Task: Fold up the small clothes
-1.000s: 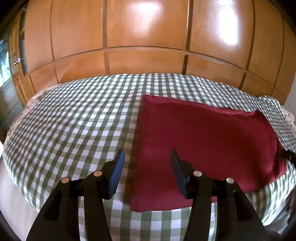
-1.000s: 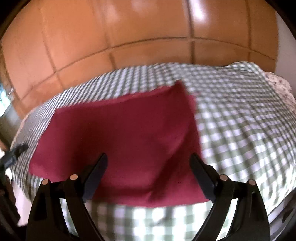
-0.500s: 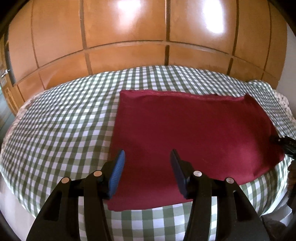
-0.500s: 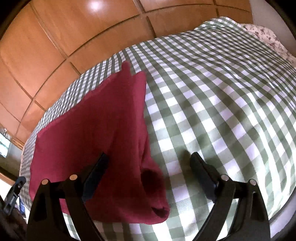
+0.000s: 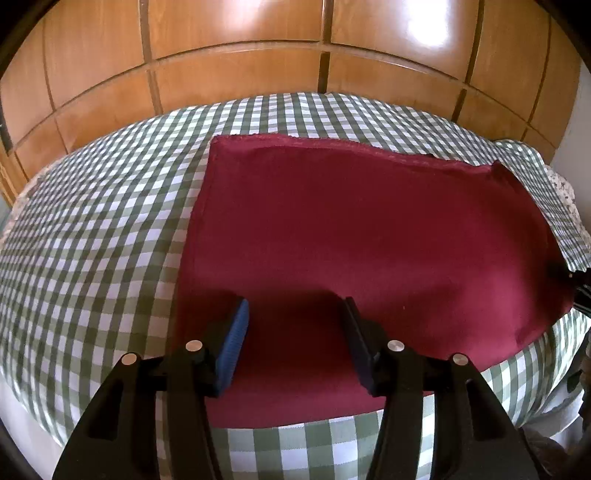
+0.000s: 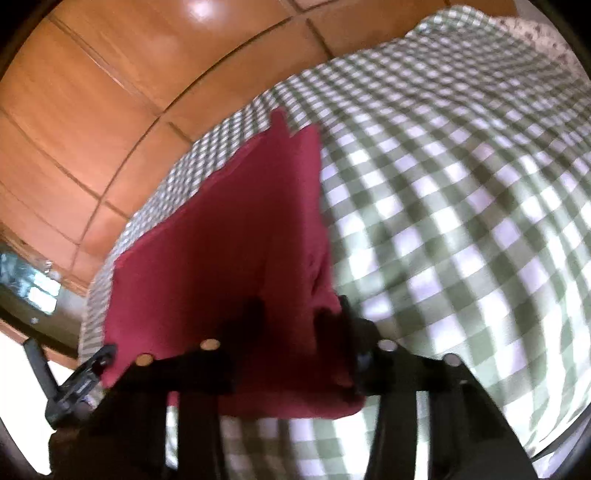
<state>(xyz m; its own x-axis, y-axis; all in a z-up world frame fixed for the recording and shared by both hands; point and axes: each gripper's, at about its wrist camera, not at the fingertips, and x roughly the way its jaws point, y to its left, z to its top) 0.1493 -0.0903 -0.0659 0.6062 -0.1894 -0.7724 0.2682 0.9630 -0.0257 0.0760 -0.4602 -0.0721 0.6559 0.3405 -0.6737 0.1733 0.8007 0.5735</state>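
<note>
In the left wrist view, the red cloth (image 5: 354, 236) lay flat across the frame's centre on the checked cover (image 5: 103, 229); the left gripper (image 5: 293, 314) hovered half open, empty, over its near edge. In the blurred right wrist view, the right gripper (image 6: 295, 314) had just been closing around the cloth's bunched near corner; whether it pinched yet was unclear. The cloth looked soft and light, best taken at corners.

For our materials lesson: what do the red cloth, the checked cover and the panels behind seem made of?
Red cloth: probably woven fabric, matte, with a stitched hem.
Checked cover: likely woven cotton, matte, rumpled.
Panels: wood or veneer, glossy; bright glare spots.
</note>
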